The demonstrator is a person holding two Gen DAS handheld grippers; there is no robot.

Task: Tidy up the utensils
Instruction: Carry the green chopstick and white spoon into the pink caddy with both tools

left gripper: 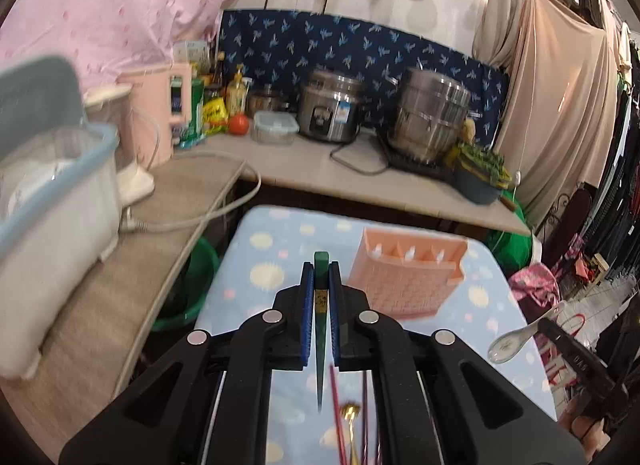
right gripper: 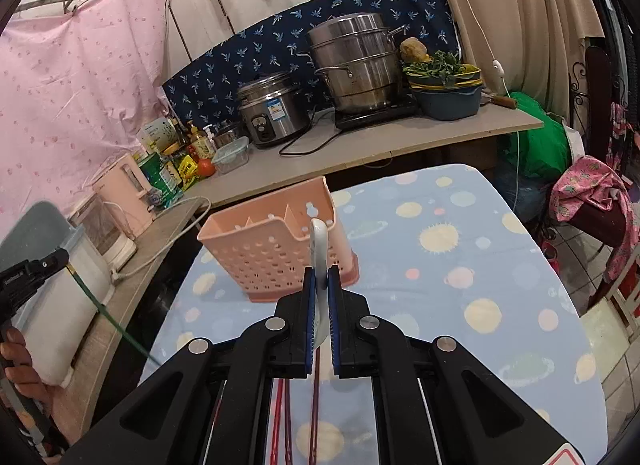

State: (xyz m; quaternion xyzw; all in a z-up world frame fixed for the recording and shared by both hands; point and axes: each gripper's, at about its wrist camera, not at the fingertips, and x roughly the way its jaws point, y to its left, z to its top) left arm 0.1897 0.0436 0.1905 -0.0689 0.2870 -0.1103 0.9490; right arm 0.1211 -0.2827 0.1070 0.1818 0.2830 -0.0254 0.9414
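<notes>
While both grippers are held above the bench [right gripper: 460, 273] with its planet-patterned blue cover, each is seen clamped on a utensil. A green chopstick [left gripper: 321, 329] is pinched between the narrow fingers of the left gripper [left gripper: 321, 277], its thick end jutting just past the fingertips and its thin tip pointing back toward the camera. A white ceramic spoon [right gripper: 319, 261] is gripped by its handle between the fingers of the right gripper [right gripper: 320, 277], which are closed tight on it; in the left wrist view its bowl is seen hanging out to the left of the black tool at the right edge. A pink perforated utensil holder [right gripper: 276, 249] with divided compartments is stood on the bench, beyond both grippers and apart from them. On the near part of the bench, beneath the grippers, red chopsticks [right gripper: 280, 425] and a gold spoon [left gripper: 350, 415] are left lying.
</notes>
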